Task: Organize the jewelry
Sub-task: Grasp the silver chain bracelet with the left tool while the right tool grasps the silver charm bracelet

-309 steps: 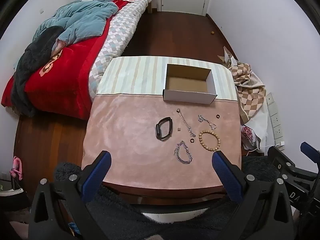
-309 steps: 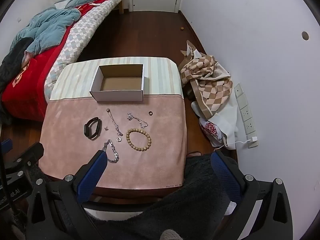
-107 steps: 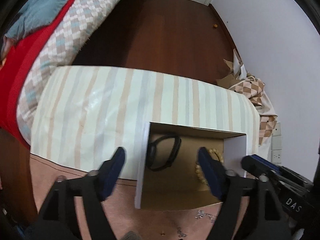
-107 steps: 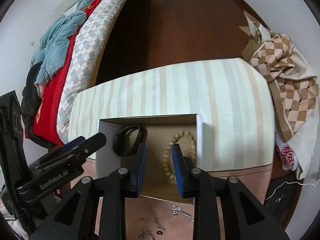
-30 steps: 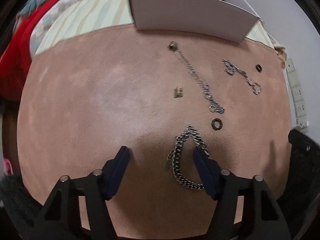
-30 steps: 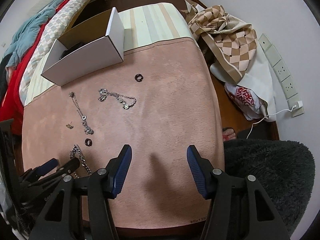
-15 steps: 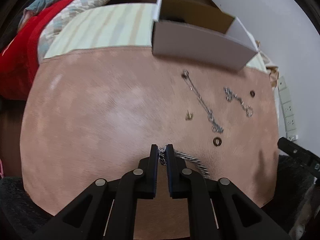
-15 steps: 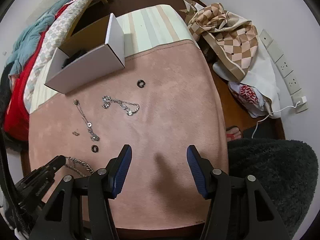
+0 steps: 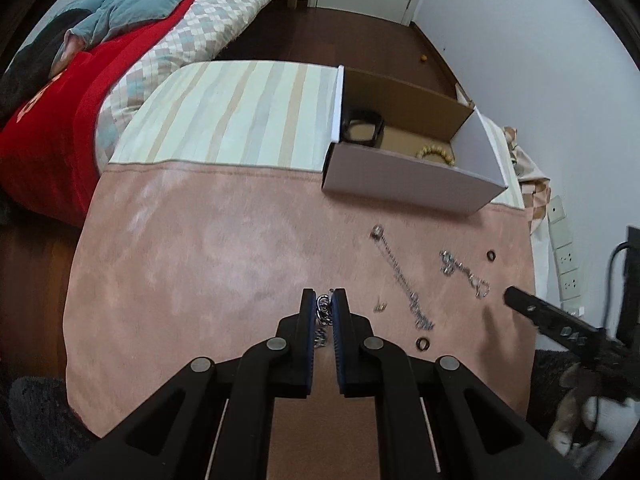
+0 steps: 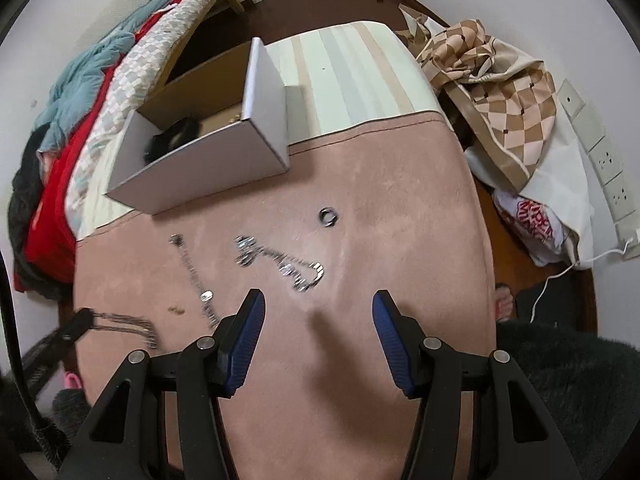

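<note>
My left gripper (image 9: pixel 323 305) is shut on a heavy silver chain bracelet (image 9: pixel 322 309), lifted off the pink cloth; in the right wrist view the chain (image 10: pixel 128 326) hangs blurred from its tip. My right gripper (image 10: pixel 318 306) is open above the cloth, just short of a silver charm bracelet (image 10: pixel 280 260). A thin silver chain (image 10: pixel 194 270), a dark ring (image 10: pixel 328 216), a second ring (image 9: pixel 423 344) and a small stud (image 9: pixel 380 305) lie loose. The open white box (image 9: pixel 408 184) holds a black band (image 9: pixel 362 130) and a wooden bead bracelet (image 9: pixel 436 154).
The table (image 9: pixel 200 248) has a striped cloth at its far half. A bed (image 9: pixel 120 40) with red and blue covers stands at the left. A checked bag (image 10: pixel 508 92) and wall sockets (image 10: pixel 604 160) are at the right, with wooden floor beyond.
My left gripper shut on the heavy chain bracelet and has risen with it, drawing back from the table. My right gripper has slid forward toward the charm bracelet, still open.
</note>
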### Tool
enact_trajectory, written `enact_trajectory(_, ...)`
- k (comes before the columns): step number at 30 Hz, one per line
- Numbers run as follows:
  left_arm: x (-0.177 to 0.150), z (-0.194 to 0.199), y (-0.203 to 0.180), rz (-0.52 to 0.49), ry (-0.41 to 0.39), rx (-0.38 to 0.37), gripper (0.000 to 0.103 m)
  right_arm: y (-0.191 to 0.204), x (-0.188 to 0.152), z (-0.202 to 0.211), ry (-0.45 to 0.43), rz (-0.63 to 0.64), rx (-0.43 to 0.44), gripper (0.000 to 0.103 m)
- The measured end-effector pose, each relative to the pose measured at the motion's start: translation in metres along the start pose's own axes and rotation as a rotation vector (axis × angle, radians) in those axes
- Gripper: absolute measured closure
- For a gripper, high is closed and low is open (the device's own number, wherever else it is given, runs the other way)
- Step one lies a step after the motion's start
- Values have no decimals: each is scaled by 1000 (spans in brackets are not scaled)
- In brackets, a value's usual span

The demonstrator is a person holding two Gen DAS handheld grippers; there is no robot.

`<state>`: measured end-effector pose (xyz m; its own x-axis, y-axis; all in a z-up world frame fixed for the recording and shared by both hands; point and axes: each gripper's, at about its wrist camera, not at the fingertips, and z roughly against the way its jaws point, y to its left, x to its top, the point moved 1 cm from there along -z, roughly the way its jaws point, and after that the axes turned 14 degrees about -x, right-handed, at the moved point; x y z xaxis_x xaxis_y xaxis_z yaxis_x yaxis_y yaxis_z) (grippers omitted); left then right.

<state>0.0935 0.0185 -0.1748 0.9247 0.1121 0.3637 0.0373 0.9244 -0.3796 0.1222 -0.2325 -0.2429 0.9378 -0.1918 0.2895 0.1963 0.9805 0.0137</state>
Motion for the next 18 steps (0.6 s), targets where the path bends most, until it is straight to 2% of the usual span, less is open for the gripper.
enact_trajectory(6, 12, -10, -7, -9, 8, -23, 98, 25, 12, -13, -41, 96, 3, 45)
enact_trajectory(11, 20, -18, -6, -3, 19, -33, 98, 60, 14, -33, -47, 237, -86, 45)
enact_trajectory(12, 23, -19, -5, -2, 19, -36, 98, 66, 13, -33, -73, 268, -113, 46)
enact_trajectory(14, 25, -19, -5, -3, 19, -38, 98, 76, 11, -34, -90, 323, -138, 54)
enact_trajectory(15, 26, -19, -4, -3, 18, -42, 98, 80, 10, -33, -98, 335, -130, 71)
enact_trajectory(16, 27, -18, -4, -4, 18, -43, 98, 82, 10, -32, -102, 347, -131, 99)
enact_trajectory(18, 28, -18, -3, -2, 19, -50, 100, 82, 11, -31, -84, 329, -86, 99)
